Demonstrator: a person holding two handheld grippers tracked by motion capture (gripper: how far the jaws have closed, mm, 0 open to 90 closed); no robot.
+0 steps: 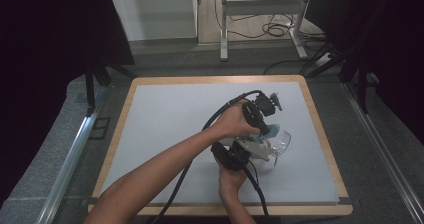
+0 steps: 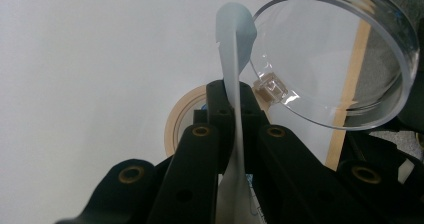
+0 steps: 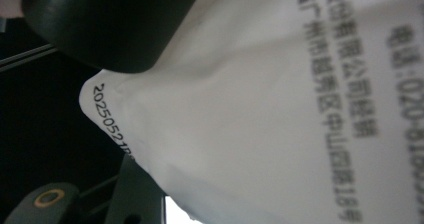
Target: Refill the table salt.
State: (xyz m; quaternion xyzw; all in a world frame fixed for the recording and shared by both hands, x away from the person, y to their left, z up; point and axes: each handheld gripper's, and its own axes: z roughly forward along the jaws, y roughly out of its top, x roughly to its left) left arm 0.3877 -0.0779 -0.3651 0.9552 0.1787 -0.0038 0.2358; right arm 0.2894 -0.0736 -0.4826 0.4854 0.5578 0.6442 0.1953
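White packet (image 2: 235, 84) edge-on, upright, pinched in left tool (image 2: 239, 115), right tool's grip perhaps unclear.

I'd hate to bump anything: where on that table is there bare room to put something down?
The grey mat lies bare left of the forearm and along the far edge. It is crowded right of centre, where both tongs, the white packet and the clear cup meet.

Clear glossy plastic cup (image 2: 345, 59) — matt pouch (image 2: 234, 59).
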